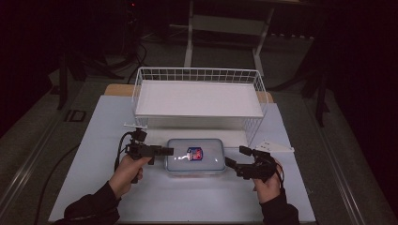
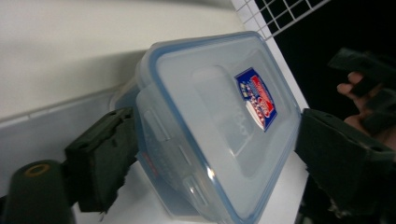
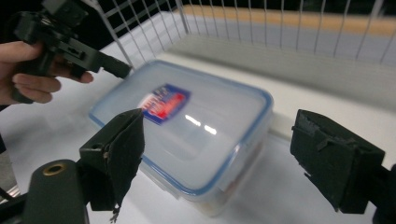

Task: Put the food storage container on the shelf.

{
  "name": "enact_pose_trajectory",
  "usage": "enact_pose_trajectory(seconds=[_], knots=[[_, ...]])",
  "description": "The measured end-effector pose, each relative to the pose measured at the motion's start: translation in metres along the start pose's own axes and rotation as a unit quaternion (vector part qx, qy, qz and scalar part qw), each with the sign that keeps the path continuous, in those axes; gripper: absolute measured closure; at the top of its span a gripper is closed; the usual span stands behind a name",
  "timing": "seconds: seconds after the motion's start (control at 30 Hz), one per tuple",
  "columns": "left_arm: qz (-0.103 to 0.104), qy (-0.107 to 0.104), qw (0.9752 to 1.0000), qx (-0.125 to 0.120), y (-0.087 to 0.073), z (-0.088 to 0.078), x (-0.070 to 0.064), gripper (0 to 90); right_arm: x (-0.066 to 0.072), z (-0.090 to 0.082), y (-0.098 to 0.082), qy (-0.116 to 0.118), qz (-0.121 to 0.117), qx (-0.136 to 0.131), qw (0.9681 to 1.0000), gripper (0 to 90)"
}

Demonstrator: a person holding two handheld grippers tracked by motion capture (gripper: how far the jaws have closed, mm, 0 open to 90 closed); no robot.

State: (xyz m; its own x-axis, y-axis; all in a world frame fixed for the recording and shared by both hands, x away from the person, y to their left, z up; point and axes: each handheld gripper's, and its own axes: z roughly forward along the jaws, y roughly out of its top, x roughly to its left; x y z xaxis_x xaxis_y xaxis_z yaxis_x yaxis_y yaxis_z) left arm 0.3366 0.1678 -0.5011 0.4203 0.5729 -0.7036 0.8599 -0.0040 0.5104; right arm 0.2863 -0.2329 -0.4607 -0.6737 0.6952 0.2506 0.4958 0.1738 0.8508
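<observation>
Between the two hands on the white table, the left gripper stands with its jaws spread wide at the left end of the lidded plastic container. In the left gripper view that end sits in the gap between the pads, not yet pinched. The right gripper is also wide open, its jaws reaching toward the container's right end, close but apart. The container lies flat near the middle of the table, just in front of the white wire basket, its blue-rimmed lid on and a red and blue label on top. My worry is the lid's slick rounded edge: if one side closes before the other, the box could skid sideways or tip, or slide back against the basket's near wire wall.
</observation>
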Motion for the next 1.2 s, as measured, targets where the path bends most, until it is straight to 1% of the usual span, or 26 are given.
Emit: enact_pose_trajectory(seconds=[0.07,0.1,0.17,0.23,0.27,0.3,0.37,0.4,0.43,0.47,0.5,0.53,0.57,0.6,0.67,0.73,0.8,0.93,1.0,1.07,1.1,1.13,1.17,1.2], knots=[[-0.025,-0.004,0.9997,0.005,0.0,0.002,0.005,14.6,-0.004,0.004,-0.001,0.005,0.019,0.015,0.9997,14.0],[-0.027,-0.009,0.9995,0.011,0.0,0.003,0.008,16.2,-0.006,0.006,-0.002,0.007,0.029,0.02,0.9994,13.4],[-0.046,-0.013,0.9986,0.023,-0.001,0.006,0.011,18.6,-0.01,0.011,-0.003,0.012,0.042,0.03,0.9986,13.1],[-0.056,-0.016,0.9979,0.028,-0.002,0.008,0.014,21.7,-0.012,0.013,-0.003,0.009,0.045,0.035,0.9984,12.8],[-0.063,-0.015,0.9974,0.034,-0.002,0.009,0.015,25.4,-0.012,0.015,-0.003,0.007,0.051,0.038,0.9979,12.9],[-0.067,-0.015,0.997,0.037,-0.003,0.011,0.017,26.4,-0.013,0.017,-0.002,0.007,0.058,0.042,0.9974,13.1],[-0.08,-0.019,0.9956,0.046,-0.004,0.013,0.02,34.6,-0.015,0.02,-0.002,0.014,0.065,0.049,0.9965,14.1],[-0.079,-0.019,0.9954,0.051,-0.004,0.014,0.021,37.5,-0.015,0.021,-0.002,0.011,0.068,0.056,0.996,14.3],[-0.081,-0.027,0.9952,0.049,-0.005,0.015,0.022,41.0,-0.015,0.023,-0.001,0.011,0.069,0.062,0.9957,14.5],[-0.082,-0.028,0.9952,0.045,-0.006,0.016,0.022,41.0,-0.016,0.024,-0.001,0.01,0.07,0.065,0.9954,15.8],[-0.08,-0.028,0.9954,0.044,-0.006,0.016,0.022,40.7,-0.016,0.025,-0.001,0.008,0.074,0.07,0.9948,16.4],[-0.069,-0.027,0.9962,0.045,-0.006,0.015,0.021,41.0,-0.016,0.026,-0.001,0.008,0.078,0.072,0.9943,16.5],[-0.064,-0.024,0.9966,0.045,-0.005,0.013,0.021,42.7,-0.017,0.026,-0.002,0.011,0.084,0.072,0.9938,18.5],[-0.066,-0.025,0.9966,0.044,-0.006,0.013,0.021,44.8,-0.018,0.026,-0.002,0.011,0.087,0.074,0.9933,20.3],[-0.069,-0.027,0.9964,0.041,-0.007,0.013,0.021,45.2,-0.019,0.027,-0.003,0.011,0.094,0.079,0.9924,21.2],[-0.065,-0.028,0.9966,0.043,-0.007,0.012,0.02,45.6,-0.022,0.028,-0.005,0.016,0.107,0.086,0.9904,22.5],[-0.063,-0.034,0.9965,0.043,-0.008,0.011,0.021,46.7,-0.025,0.029,-0.007,0.024,0.117,0.091,0.9886,24.1],[-0.054,-0.041,0.997,0.039,-0.01,0.008,0.019,48.9,-0.03,0.031,-0.01,0.038,0.141,0.095,0.9847,24.7],[-0.038,-0.043,0.9977,0.037,-0.012,0.007,0.018,49.7,-0.031,0.032,-0.011,0.038,0.146,0.094,0.9841,26.1],[-0.027,-0.045,0.998,0.035,-0.013,0.005,0.016,50.5,-0.031,0.034,-0.012,0.043,0.146,0.096,0.9836,26.2],[-0.027,-0.049,0.9979,0.034,-0.013,0.005,0.016,51.2,-0.031,0.035,-0.012,0.043,0.146,0.098,0.9835,27.1],[-0.022,-0.05,0.9979,0.034,-0.014,0.004,0.015,51.9,-0.032,0.036,-0.012,0.046,0.147,0.098,0.9831,27.9],[-0.022,-0.05,0.9979,0.034,-0.014,0.004,0.015,52.1,-0.032,0.036,-0.012,0.046,0.147,0.098,0.9831,27.9],[-0.014,-0.052,0.998,0.034,-0.015,0.003,0.014,52.5,-0.033,0.037,-0.011,0.049,0.151,0.101,0.9821,29.4]])
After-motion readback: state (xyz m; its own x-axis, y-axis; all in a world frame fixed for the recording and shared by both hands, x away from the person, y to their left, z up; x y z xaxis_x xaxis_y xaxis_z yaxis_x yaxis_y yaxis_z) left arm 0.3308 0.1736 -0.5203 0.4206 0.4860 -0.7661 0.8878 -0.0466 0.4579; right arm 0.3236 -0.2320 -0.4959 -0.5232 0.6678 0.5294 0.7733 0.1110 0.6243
